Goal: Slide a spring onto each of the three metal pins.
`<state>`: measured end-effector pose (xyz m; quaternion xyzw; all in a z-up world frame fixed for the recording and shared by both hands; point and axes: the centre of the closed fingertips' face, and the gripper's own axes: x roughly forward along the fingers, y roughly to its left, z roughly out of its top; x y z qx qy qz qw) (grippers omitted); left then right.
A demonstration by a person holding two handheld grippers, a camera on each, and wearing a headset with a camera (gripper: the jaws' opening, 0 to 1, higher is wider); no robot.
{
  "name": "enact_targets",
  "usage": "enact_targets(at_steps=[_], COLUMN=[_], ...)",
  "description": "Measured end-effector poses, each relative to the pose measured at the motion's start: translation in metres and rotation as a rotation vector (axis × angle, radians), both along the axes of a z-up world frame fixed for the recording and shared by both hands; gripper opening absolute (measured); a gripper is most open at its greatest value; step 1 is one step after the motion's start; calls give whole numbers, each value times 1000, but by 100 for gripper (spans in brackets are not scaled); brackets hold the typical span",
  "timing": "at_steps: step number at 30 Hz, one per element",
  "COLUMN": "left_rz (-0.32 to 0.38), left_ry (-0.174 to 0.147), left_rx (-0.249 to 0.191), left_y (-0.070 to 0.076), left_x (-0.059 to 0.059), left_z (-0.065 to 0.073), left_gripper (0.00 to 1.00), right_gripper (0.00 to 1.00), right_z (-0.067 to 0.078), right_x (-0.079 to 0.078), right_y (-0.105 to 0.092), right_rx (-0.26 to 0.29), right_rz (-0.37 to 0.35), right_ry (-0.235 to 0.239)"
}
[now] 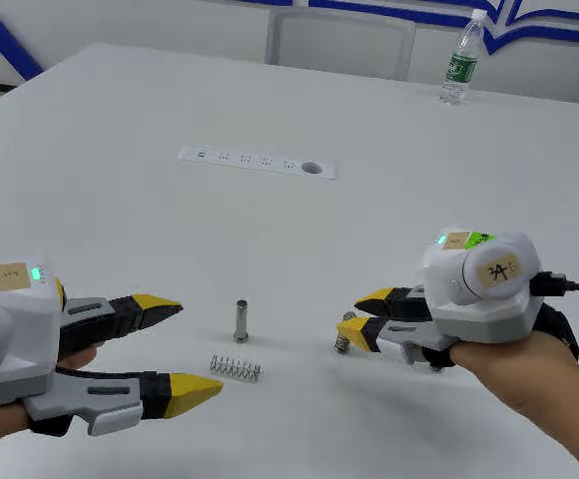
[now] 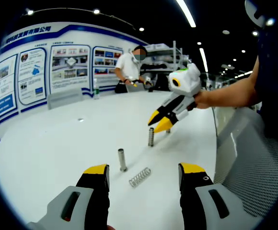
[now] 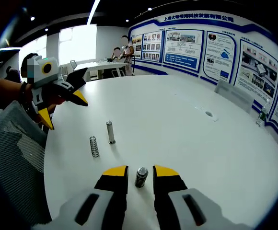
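A bare metal pin (image 1: 241, 321) stands upright mid-table, with a loose spring (image 1: 236, 368) lying just in front of it. My left gripper (image 1: 188, 349) is open at the lower left, its yellow tips pointing at both. In the left gripper view the spring (image 2: 140, 177) lies between my jaws and the bare pin (image 2: 122, 159) stands just beyond. A second pin (image 3: 141, 176) wears a spring and stands between the jaws of my right gripper (image 3: 140, 171), which is narrowly open with gaps on both sides. The same sprung pin (image 1: 342, 341) sits at the right gripper's (image 1: 359, 314) tips.
A white power strip (image 1: 258, 161) lies flat further back on the white table (image 1: 120, 150). A water bottle (image 1: 461, 60) stands at the far right edge, near a chair (image 1: 339, 40). A mesh chair back (image 3: 14, 158) is beside the table.
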<state>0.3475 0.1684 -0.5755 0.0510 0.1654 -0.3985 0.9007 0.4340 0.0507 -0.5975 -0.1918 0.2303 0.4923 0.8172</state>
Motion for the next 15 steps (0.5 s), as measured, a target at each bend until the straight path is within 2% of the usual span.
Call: enact_targets(at_steps=[9,12,15], left_rz=[-3,-3,-2], left_ry=[-2,-1,-3], left_rx=[3,1,1], left_y=[0,0,0], left_x=[0,0,0], left_z=[0,0,1], left_gripper=[59,59,59], right_gripper=[22,22,22], right_z=[30,32,28], right_x=[-11,-17,-22], right_y=[22,33,41], right_rx=[36,40,36], right_rz=[55,86,110], right_ry=[-58,-62,-53])
